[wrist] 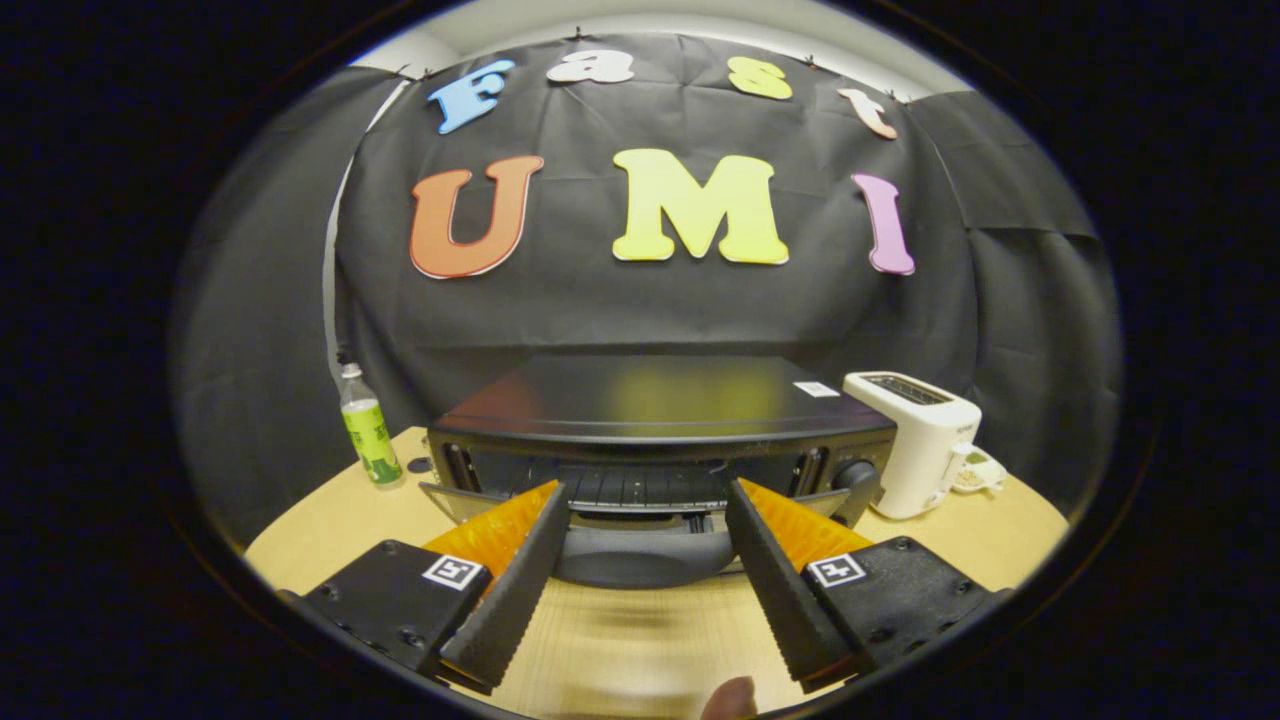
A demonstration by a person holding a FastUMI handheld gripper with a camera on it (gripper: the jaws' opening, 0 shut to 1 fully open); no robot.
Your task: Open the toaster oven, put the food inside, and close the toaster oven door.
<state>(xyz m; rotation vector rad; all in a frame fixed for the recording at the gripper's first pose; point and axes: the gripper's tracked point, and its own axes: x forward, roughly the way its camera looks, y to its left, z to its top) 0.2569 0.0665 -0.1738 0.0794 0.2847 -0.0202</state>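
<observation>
Hand-held gripper gapes wide and empty before the toaster oven; its door seems lowered, risking a bump.

Place: staged recording booth | Evidence: black cloth wall, wooden table, kitchen appliances

- A black cloth wall hangs behind the table, with many folds and creases.
- Above the cloth there is a strip of pale wall or ceiling.
- The wooden table has a light colour and a rounded edge.
- The light is soft and rather dim.
</observation>
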